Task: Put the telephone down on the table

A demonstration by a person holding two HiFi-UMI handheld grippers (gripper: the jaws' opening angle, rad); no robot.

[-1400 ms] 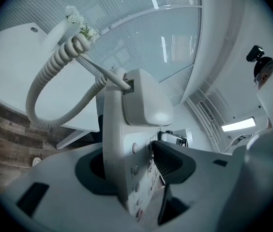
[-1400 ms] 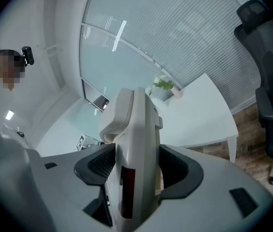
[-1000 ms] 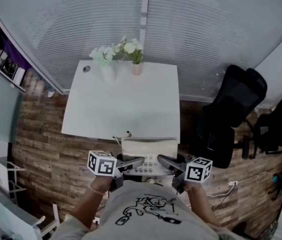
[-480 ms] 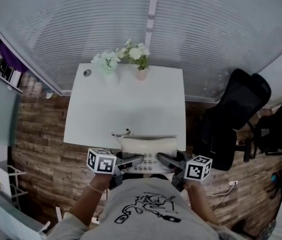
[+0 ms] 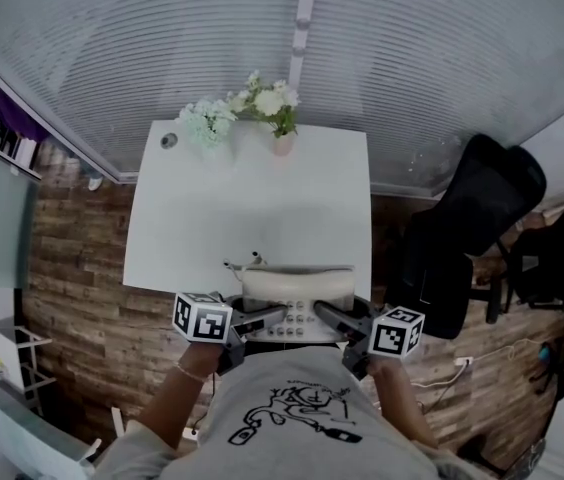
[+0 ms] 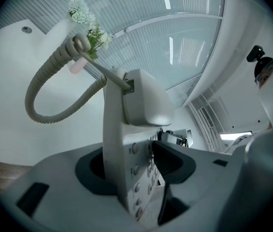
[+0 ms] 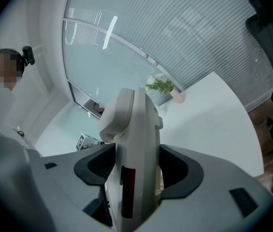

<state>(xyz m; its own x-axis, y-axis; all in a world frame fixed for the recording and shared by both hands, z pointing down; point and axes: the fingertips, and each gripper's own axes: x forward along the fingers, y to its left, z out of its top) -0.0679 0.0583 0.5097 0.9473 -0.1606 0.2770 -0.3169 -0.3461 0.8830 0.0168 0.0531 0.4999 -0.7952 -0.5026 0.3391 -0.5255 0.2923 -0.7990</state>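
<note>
A beige desk telephone [image 5: 297,301] with its handset on top hangs between my two grippers, just over the near edge of the white table [image 5: 252,208]. My left gripper [image 5: 274,317] is shut on the phone's left side and my right gripper [image 5: 324,317] on its right side. In the left gripper view the keypad side of the telephone [image 6: 127,144] stands between the jaws of the left gripper [image 6: 137,164], and the coiled cord [image 6: 42,98] loops off to the left. In the right gripper view the telephone [image 7: 135,144] fills the gap of the right gripper [image 7: 135,174].
Two small flower vases [image 5: 209,130] [image 5: 280,118] stand at the table's far edge, with a round grommet [image 5: 169,140] at the far left corner. A black office chair [image 5: 472,218] stands right of the table on the wooden floor [image 5: 72,288]. Blinds cover the wall behind.
Both grippers have carried the telephone forward, from over the floor in front of the table to over its near edge. The grip on it looks the same.
</note>
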